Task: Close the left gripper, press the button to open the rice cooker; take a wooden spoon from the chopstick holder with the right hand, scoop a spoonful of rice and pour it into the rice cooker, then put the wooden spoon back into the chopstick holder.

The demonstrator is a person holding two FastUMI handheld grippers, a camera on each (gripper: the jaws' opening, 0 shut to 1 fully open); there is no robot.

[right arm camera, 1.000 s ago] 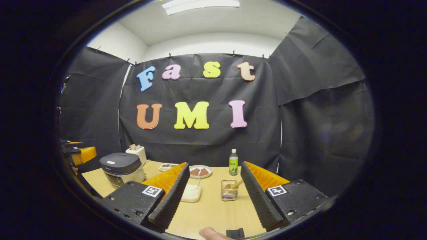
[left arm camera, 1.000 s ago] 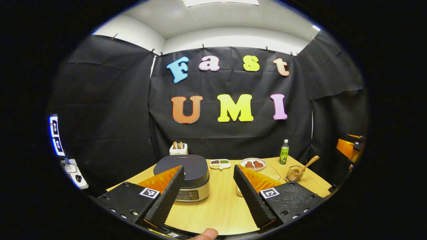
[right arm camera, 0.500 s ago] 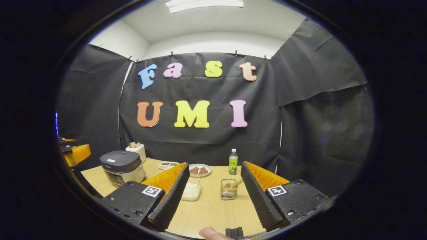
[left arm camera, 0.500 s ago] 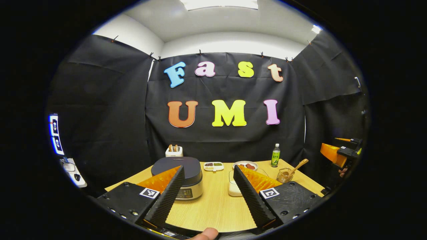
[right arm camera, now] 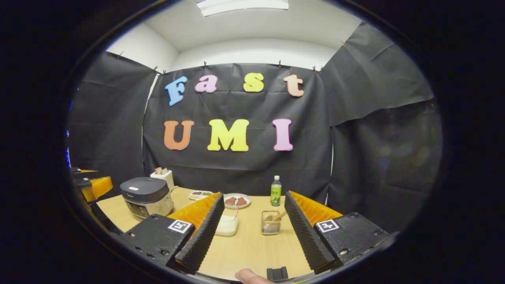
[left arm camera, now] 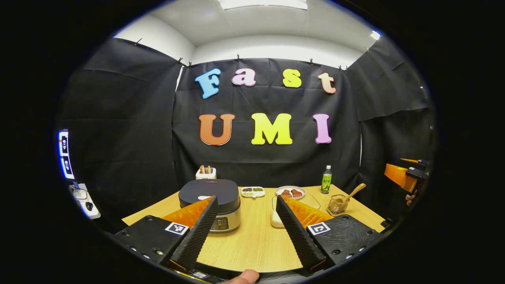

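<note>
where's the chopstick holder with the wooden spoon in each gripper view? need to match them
Left gripper view: chopstick holder right of centre on the table, spoon handle leaning up-right, beyond the right finger.
Right gripper view: it stands near centre, between the two fingers.
Shared landmark: green bottle, behind the holder in both.

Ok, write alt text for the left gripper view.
The left tool hangs open over a wooden table, its fingers framing a closed dark-lidded rice cooker. Farther right, a wooden spoon stands in a chopstick holder, beyond a rice container, a plate and a green bottle.
</note>
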